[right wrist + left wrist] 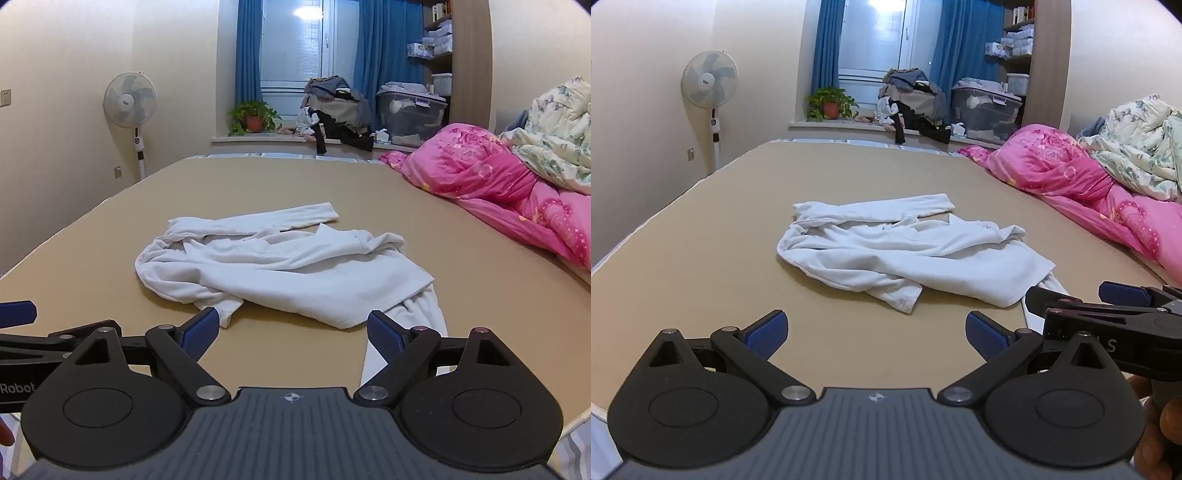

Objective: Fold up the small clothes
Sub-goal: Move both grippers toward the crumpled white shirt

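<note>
Left wrist view: crumpled white long-sleeved cotton garment (908, 254) lies unfolded at frame centre on the tan bed surface (701, 258). Left tongs (875, 334) and right tongs (291, 332) gape, empty. No fold made; all folding remains.
</note>
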`<state>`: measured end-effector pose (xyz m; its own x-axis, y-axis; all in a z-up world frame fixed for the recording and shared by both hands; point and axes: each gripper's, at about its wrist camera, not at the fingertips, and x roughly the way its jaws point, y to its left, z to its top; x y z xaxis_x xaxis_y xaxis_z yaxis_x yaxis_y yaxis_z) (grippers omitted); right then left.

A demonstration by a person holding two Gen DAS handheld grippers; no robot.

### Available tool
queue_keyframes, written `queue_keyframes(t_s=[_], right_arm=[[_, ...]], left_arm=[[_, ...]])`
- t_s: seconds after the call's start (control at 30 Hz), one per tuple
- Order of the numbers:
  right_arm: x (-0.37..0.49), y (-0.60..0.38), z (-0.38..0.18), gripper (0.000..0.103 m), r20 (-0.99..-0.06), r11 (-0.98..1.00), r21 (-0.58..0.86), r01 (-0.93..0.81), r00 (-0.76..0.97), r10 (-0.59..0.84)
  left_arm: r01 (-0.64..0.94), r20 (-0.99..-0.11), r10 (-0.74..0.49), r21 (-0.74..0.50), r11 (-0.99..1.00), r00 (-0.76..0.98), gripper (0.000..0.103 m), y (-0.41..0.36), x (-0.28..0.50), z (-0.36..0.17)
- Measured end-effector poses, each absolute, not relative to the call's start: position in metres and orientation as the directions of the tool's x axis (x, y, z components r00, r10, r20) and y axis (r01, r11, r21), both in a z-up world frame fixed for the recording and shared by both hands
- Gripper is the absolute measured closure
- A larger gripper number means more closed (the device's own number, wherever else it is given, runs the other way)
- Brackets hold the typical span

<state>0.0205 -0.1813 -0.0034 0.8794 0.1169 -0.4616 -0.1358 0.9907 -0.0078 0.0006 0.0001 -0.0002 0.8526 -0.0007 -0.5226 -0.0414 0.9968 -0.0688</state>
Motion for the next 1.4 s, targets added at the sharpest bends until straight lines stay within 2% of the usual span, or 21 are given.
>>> queue_keyframes(t_s=[1.2,1.27,1.3,1.33,1.37,1.4], right_arm=[[0.025,-0.178,-0.012,0.016,-0.478,0.991,0.014,-0.134,0.870,0.125],[0.026,-0.185,-0.009,0.016,-0.473,0.992,0.032,-0.120,0.873,0.120],[0.028,-0.190,-0.007,0.017,-0.469,0.993,0.042,-0.113,0.875,0.120],[0.032,-0.195,-0.004,0.023,-0.467,0.993,0.042,-0.109,0.877,0.116],[0.037,-0.200,-0.001,0.027,-0.464,0.994,0.033,-0.105,0.879,0.109],[0.043,-0.205,0.002,0.036,-0.454,0.994,0.016,-0.105,0.885,0.100]], left_arm=[[-0.048,-0.510,0.006,-0.068,0.997,0.860,0.001,0.004,0.002,-0.002],[-0.081,-0.467,0.047,-0.053,0.995,0.883,0.006,0.004,-0.005,0.001],[-0.089,-0.459,0.055,-0.053,0.995,0.887,0.011,0.006,-0.005,0.002],[-0.102,-0.458,0.066,-0.052,0.993,0.886,0.018,0.010,-0.003,0.002],[-0.109,-0.456,0.072,-0.056,0.992,0.887,0.030,0.012,0.000,0.002],[-0.113,-0.444,0.074,-0.064,0.992,0.893,0.041,0.014,0.001,0.004]])
